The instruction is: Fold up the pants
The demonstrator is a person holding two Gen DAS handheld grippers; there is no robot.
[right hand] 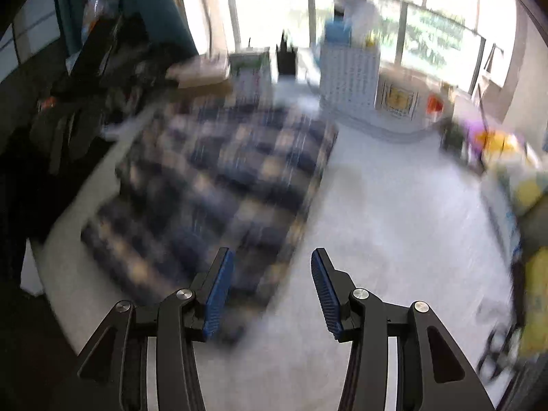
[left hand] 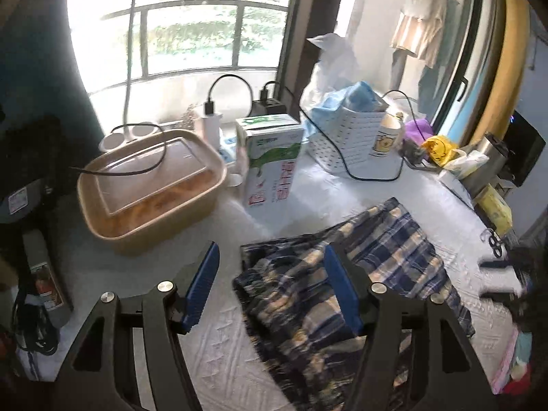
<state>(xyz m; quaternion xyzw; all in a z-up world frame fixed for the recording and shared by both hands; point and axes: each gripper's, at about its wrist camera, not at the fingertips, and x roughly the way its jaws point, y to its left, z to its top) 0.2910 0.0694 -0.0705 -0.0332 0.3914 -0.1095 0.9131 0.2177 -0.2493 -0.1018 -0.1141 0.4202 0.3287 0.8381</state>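
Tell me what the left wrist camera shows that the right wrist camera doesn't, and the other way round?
Only the left view shows the lidded tub, the milk carton, a charger and hanging clothes. Only the right view, which is blurred, shows the bare cloth right of the pants and dark bags at the left. Both share the plaid pants, the white basket and the windows; each shows its own open hand-held gripper.

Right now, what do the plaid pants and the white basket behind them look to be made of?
Plaid pants: soft woven cloth, likely cotton, matte; it wrinkles and slumps in folds, and the checks look woven in.
White basket: rigid plastic, smooth with a slight sheen; its walls carry even rows of small moulded holes.
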